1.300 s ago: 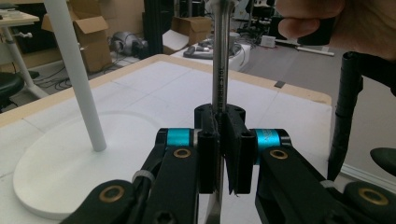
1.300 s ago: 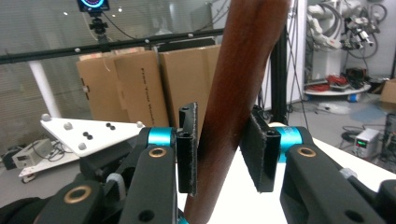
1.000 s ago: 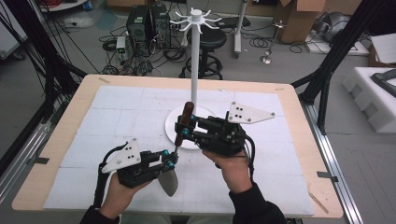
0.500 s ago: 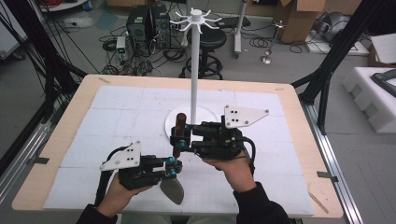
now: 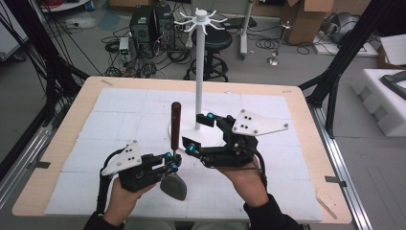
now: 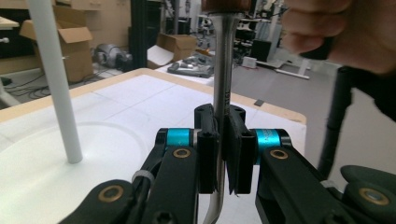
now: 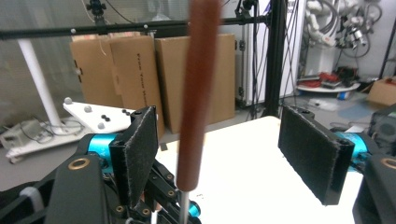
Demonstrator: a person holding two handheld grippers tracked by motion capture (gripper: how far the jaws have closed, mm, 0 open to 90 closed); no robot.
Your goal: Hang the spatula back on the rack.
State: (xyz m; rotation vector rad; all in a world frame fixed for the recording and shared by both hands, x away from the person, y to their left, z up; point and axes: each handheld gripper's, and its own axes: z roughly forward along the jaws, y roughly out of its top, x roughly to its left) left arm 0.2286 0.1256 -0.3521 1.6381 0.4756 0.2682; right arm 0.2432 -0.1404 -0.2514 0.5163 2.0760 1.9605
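A utensil stands upright with a brown wooden handle (image 5: 175,122), a metal shaft (image 6: 223,70) and a grey rounded head (image 5: 173,186) hanging low near the table's front. My left gripper (image 5: 172,160) (image 6: 224,135) is shut on the shaft just below the handle. My right gripper (image 5: 199,132) (image 7: 224,149) is open just to the right of the handle. In the right gripper view the handle (image 7: 198,93) rises between the two pads (image 7: 140,149), nearer the left one and touching neither.
A white stand with a tall pole (image 5: 199,72), a hooked top and a round base (image 5: 210,136) sits mid-table, right behind my right gripper. A white mat (image 5: 119,115) covers the wooden table. Boxes, cables and a stool lie on the floor beyond.
The utensil has tipped from a lean to upright and shifted slightly left. My right gripper has spread its jaws and come off the handle, while the left keeps its hold on the shaft.
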